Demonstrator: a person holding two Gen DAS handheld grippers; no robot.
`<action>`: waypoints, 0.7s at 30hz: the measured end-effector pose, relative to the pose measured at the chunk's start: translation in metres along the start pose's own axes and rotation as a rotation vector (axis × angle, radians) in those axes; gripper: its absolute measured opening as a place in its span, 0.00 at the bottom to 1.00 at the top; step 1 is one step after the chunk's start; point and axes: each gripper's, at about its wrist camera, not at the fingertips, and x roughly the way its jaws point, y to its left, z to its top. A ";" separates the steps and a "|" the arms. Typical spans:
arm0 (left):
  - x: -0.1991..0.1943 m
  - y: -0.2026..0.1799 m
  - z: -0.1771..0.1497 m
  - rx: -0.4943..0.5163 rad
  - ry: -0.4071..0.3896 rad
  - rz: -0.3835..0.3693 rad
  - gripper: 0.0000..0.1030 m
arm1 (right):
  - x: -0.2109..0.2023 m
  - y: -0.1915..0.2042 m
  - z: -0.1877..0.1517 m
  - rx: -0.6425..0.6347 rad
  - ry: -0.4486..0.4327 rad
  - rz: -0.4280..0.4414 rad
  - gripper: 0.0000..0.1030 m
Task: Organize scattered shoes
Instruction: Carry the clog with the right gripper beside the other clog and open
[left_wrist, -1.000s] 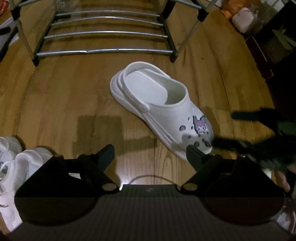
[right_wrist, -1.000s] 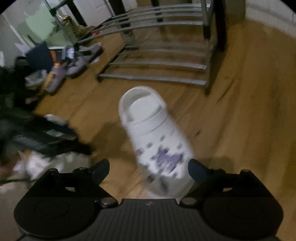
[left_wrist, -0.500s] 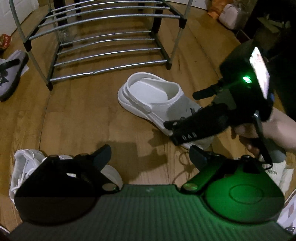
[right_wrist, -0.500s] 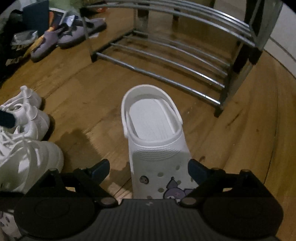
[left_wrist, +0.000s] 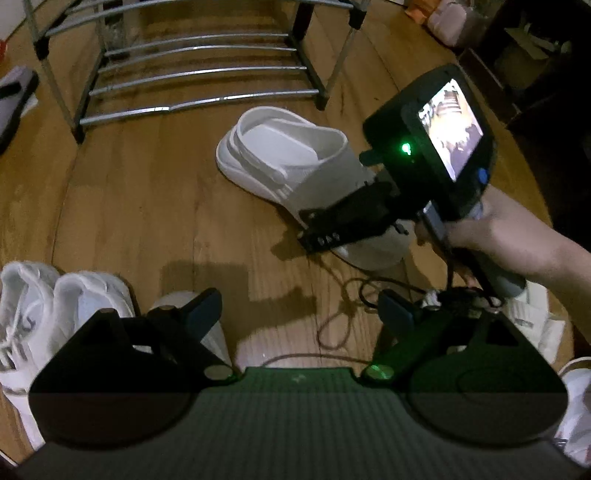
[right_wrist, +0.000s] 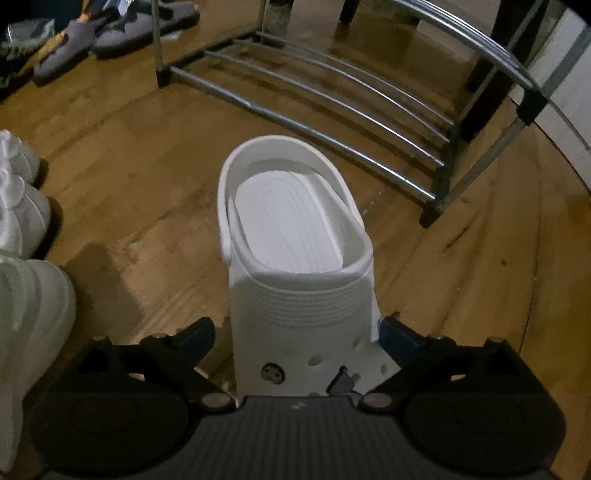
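**Gripper straddles white clog**

Right gripper (right_wrist: 297, 334), jaws spread wide, brackets the toe of a white clog (right_wrist: 295, 236) lying on the wooden floor (right_wrist: 129, 177) before a metal shoe rack (right_wrist: 332, 96). Left gripper (left_wrist: 301, 314) hovers wide, holding nothing, beside white sneakers (left_wrist: 55, 306).

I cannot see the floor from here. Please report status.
Right gripper open, straddling white clog toe. Left gripper open, empty. Clog on floor before rack; path unobstructed.
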 end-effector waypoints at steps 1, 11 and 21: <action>-0.002 0.002 -0.003 0.003 0.003 0.001 0.89 | 0.000 0.000 0.000 0.006 -0.003 0.001 0.95; -0.039 0.023 -0.034 -0.054 -0.014 -0.045 0.89 | 0.016 0.008 0.001 -0.040 0.034 -0.080 0.94; -0.071 0.057 -0.054 -0.147 -0.067 0.029 0.90 | -0.025 -0.026 -0.011 0.560 0.121 0.239 0.88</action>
